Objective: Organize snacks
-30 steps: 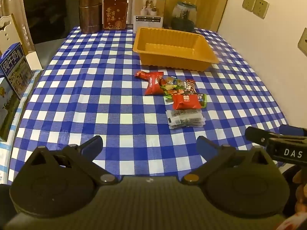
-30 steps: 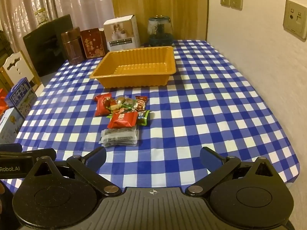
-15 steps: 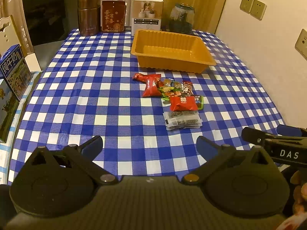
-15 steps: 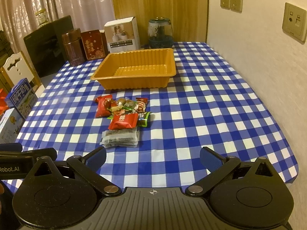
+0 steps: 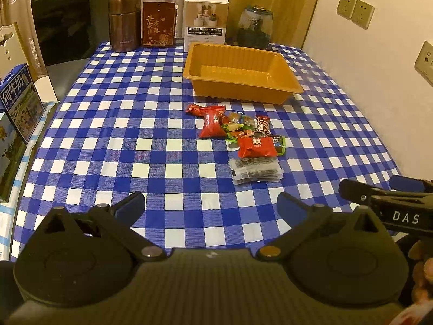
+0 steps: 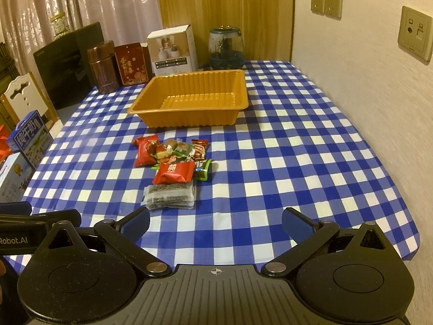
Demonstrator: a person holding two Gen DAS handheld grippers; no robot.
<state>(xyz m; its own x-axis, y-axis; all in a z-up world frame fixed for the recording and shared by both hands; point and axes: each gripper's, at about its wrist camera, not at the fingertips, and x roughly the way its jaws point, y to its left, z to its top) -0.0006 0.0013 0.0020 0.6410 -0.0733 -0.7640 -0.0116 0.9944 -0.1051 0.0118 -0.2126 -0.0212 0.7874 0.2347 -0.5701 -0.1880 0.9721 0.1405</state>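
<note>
From my seat I see, at far left, 1 blue milk carton (image 5: 19, 100) standing off the edge of the worktop (image 5: 113, 140), which wears a blue-and-white check cloth. Along the back edge I count 4 items in a row: 1 brown canister (image 5: 125, 23), 1 dark red tin (image 5: 159, 24), 1 white box (image 5: 206, 21) and 1 glass jar (image 5: 254, 28). My left claw (image 5: 211, 205) hangs above the near edge with its 2 blue-tipped fingers spread wide and nothing between them. Ahead of it and a little to the right lies the snack pile (image 5: 240, 135), all on the cloth: I make out 2 bright red packets, 1 brown wrapper, 1 green-edged wrapper and a knot of small candies I cannot count. The stack of dark clear-wrapped packets (image 5: 255, 170) sits at the pile's near end, touching it. Just beyond the pile stands 1 orange tray (image 5: 291, 86), with nothing visible inside. My right claw (image 6: 215, 223) also hovers at the near edge, fingers apart, gripping nothing. On the right wall I count 3 socket plates.
</note>
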